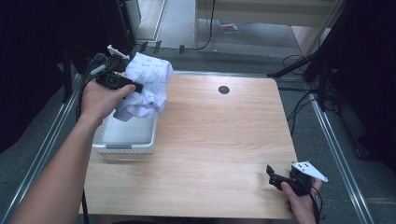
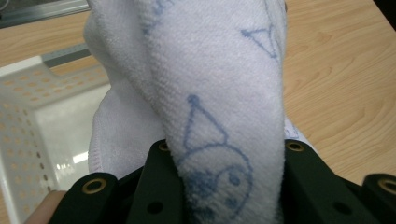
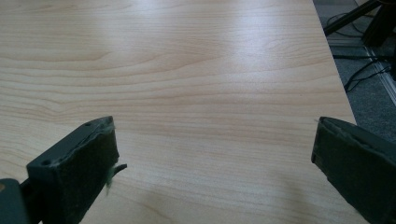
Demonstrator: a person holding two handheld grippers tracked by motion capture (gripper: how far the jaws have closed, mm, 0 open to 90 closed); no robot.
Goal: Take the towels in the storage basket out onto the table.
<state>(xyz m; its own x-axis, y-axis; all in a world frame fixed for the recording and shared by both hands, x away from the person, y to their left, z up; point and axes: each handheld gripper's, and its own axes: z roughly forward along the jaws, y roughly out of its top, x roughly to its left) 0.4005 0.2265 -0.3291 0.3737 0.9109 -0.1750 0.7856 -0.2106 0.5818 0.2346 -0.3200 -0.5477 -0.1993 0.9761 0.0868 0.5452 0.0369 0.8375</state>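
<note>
Closest to the lens in the left gripper view, the two black jaws of the left gripper [image 2: 231,186] are pressed onto a fold of a white terry towel printed with blue line drawings [image 2: 210,84]. The cloth bulges up between them and rises away from the camera, so the pinched fold runs lengthwise along the jaws' own direction. Behind it, on the left of that view, stands the perforated wall of a white plastic basket [image 2: 21,135], with its pale floor visible beside the hanging cloth.

From the high view, the left gripper [image 1: 122,83] is held in the person's left hand [image 1: 98,100] over the far left corner of the light wooden table [image 1: 219,140]. The towel [image 1: 147,86] is lifted in a bunched mass above the far end of the basket [image 1: 126,147]. Its upper end sits high near the table's far edge, and its lower folds droop toward the basket's inside and over its right rim. The long axis runs roughly from far to near, tilted downward toward the person.

The right gripper [image 1: 273,177] rests low at the near right corner of the table, gripped by the right hand [image 1: 301,203]. In the right gripper view, its padded jaws are spread wide apart, with bare wood grain between them [image 3: 215,158] and nothing held.

A small dark round hole [image 1: 224,89] sits in the tabletop near the far edge.
</note>
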